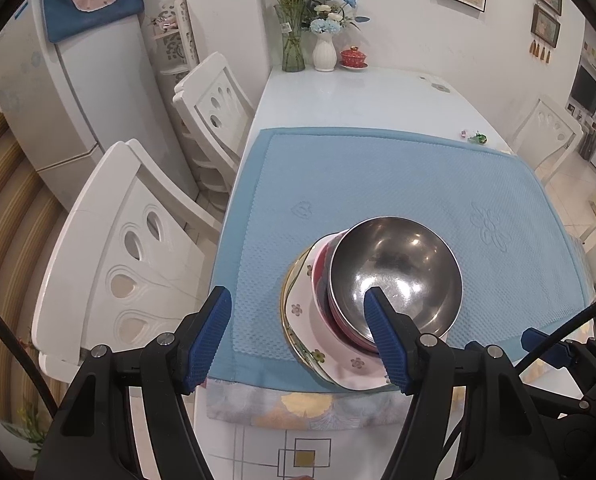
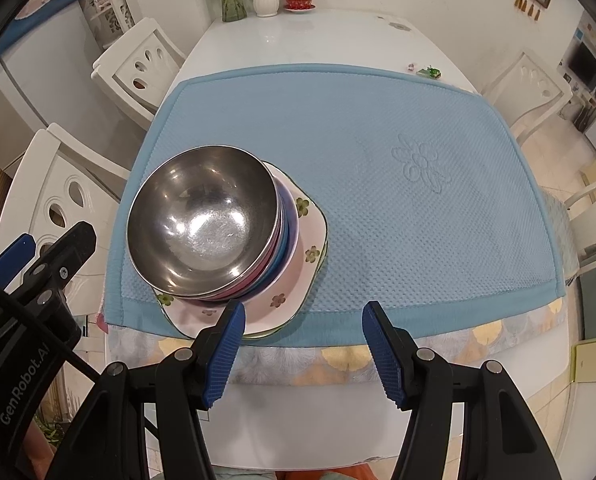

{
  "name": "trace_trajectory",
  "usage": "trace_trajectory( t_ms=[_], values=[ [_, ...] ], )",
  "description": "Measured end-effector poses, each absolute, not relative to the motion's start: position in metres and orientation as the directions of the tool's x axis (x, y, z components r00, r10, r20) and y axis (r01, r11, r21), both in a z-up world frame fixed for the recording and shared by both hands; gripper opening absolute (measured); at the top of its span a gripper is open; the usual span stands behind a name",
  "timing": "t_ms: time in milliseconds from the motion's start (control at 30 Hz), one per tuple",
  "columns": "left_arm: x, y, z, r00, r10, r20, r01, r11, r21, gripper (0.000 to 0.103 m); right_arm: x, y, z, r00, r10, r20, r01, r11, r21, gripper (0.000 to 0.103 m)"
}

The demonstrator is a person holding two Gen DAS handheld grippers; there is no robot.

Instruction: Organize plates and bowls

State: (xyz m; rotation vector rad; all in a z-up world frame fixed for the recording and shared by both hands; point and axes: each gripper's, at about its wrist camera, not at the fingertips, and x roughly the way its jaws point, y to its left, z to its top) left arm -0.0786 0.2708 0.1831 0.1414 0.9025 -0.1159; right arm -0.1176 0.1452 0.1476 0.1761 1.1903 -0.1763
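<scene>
Both grippers, left [image 1: 298, 334] and right [image 2: 303, 344], hang with jaws released, grasping nothing. Just beyond them, nested bowls [image 2: 204, 224], a steel one on top, sit on flowered plates [image 2: 298, 276] near the blue mat's [image 2: 418, 200] front-left corner on the surface.

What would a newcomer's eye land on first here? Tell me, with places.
First the shiny steel bowl, topping a stack of coloured bowls on a flowered plate at the near left of the blue mat. Both open grippers, left gripper and right gripper, hover before it, holding nothing. At the table's far end stands a white vase.
</scene>
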Motion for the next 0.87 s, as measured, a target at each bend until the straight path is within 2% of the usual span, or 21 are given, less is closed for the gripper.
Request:
trace_trajectory(
  t_ms=[700,867],
  values=[
    [-0.062,0.281,0.173,0.581,-0.058,-0.812,0.181,0.982,0.059,0.067,-0.112,0.153,0.142,0.348,-0.047,-0.936,0.232,0.972,0.038,0.059],
    [-0.061,0.283,0.177,0.639,-0.029,-0.769,0.166,0.981,0.1,0.067,-0.107,0.154,0.14,0.345,-0.046,-0.938,0.233,0.972,0.038,0.059]
  ],
)
